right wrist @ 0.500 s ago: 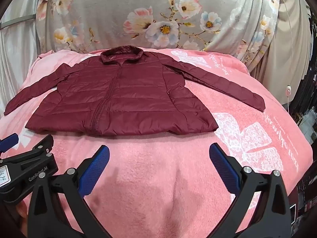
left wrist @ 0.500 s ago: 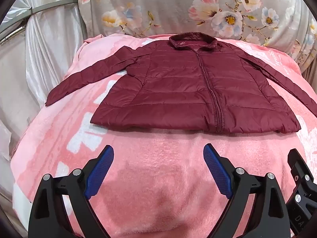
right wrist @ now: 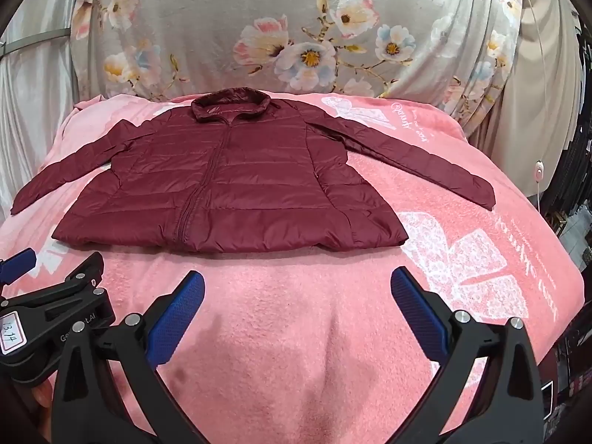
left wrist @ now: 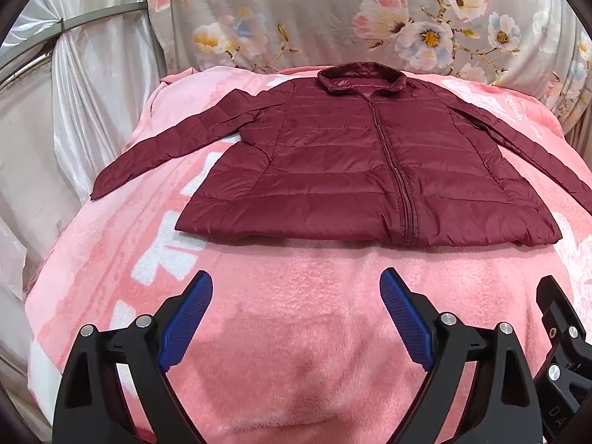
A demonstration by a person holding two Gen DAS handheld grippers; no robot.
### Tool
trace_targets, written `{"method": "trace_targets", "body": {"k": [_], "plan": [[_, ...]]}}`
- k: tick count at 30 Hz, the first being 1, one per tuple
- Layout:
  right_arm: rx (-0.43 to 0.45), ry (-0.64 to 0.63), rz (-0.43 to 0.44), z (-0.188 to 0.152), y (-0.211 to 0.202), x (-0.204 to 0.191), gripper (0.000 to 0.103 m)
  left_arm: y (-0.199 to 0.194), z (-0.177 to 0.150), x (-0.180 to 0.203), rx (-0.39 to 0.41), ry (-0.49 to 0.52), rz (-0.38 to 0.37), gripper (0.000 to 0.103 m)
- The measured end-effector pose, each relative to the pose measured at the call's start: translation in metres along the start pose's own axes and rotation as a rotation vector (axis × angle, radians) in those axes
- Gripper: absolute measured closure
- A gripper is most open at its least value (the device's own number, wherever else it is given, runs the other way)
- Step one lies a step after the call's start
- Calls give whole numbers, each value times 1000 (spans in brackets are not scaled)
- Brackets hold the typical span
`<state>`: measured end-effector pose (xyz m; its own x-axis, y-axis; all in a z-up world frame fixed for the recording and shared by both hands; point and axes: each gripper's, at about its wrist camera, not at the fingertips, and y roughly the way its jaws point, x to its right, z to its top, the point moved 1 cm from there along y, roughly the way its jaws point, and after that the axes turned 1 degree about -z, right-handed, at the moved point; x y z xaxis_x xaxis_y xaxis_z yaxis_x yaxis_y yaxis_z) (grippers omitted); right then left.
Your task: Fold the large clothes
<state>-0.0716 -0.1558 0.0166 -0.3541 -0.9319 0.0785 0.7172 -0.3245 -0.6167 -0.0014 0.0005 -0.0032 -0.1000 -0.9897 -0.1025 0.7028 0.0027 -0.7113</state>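
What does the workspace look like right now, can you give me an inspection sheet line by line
Surface: pink blanket with white print, covering the bed.
Job's things: dark red jacket lying flat, zipped, sleeves spread, not yet folded.
Clutter: nothing seen.
Grippers: left gripper and right gripper both open, holding nothing, short of the jacket's hem.
Cables: white cord with a small switch, hanging at the right.
Surroundings: floral sheet behind the bed; silvery curtain on the left.

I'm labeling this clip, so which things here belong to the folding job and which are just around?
Job: maroon puffer jacket, left gripper, right gripper, both open.
Around: pink blanket, floral cloth, white cord switch.
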Motion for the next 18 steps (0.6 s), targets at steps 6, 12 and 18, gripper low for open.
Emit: {"method": "trace_targets", "body": {"k": [6,12,18], "plan": [[3,2,5,-3,-8,3,5,-2,1,2,2,8,5,14],[7,4,6,-1,-12,2,5,-5,2,3,5,5,5,14],[10,5,11,-1,-17,7,5,-7,2,3,7,5,5,14]]}}
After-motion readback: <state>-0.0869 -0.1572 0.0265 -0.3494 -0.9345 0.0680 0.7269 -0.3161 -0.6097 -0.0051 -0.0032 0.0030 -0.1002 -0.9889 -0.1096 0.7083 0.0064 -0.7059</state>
